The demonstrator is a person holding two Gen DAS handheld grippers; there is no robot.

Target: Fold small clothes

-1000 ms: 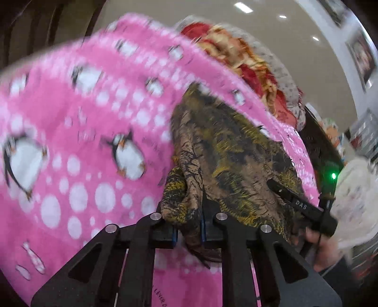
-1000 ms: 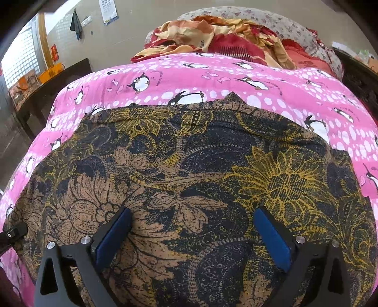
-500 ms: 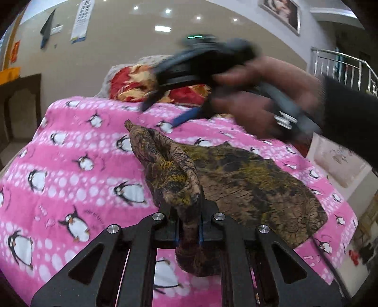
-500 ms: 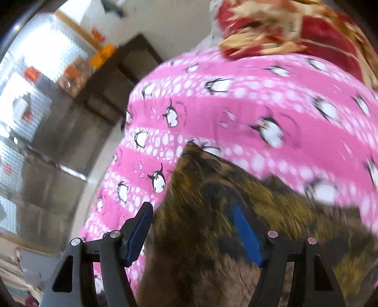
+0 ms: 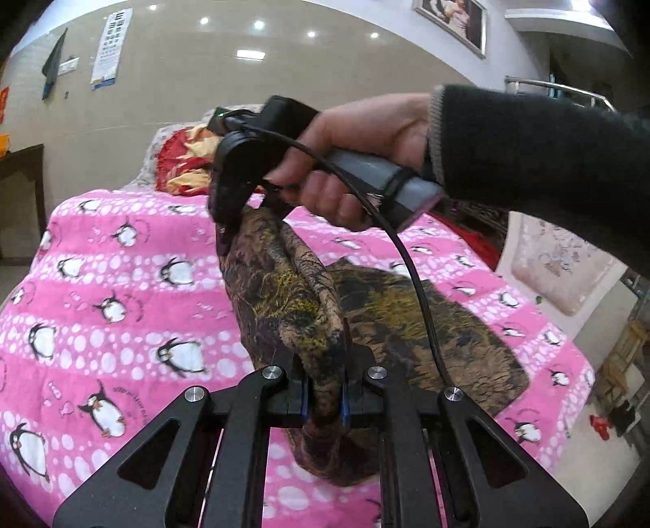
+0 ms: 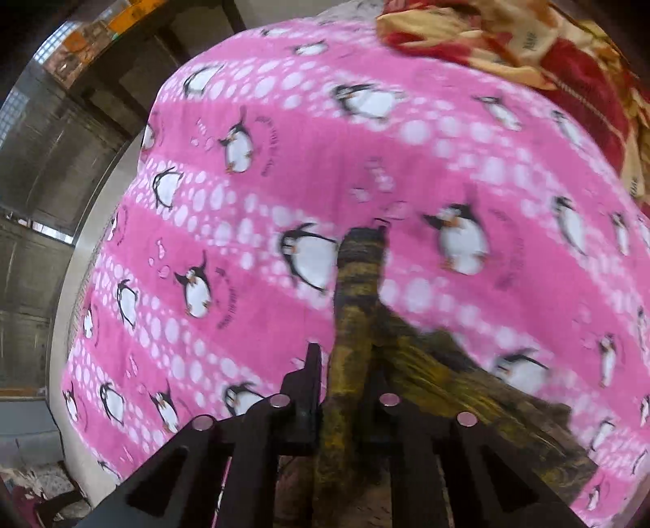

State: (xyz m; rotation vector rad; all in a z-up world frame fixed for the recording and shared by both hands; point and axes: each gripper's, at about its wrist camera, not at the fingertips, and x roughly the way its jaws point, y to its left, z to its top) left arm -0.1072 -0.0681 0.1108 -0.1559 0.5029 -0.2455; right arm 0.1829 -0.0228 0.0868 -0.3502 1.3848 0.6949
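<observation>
My brown and yellow patterned garment (image 5: pixel 292 308) hangs lifted at 12 o'clock, its right part lying flat.

One dark brown-and-yellow floral patterned garment (image 5: pixel 292 300), two black two-finger grippers (image 5: pixel 323 400) (image 6: pixel 341 402). One pink penguin-print fleece blanket (image 5: pixel 122 284), one red-and-yellow crumpled quilt (image 5: pixel 183 162). One eye chart poster (image 5: pixel 107 48), one framed picture (image 5: pixel 451 20).

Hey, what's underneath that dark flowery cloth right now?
The pink penguin blanket lies under the flowery cloth. Both tongs, left and right, pinch its raised edge. Anything under the flat part is hidden.
</observation>
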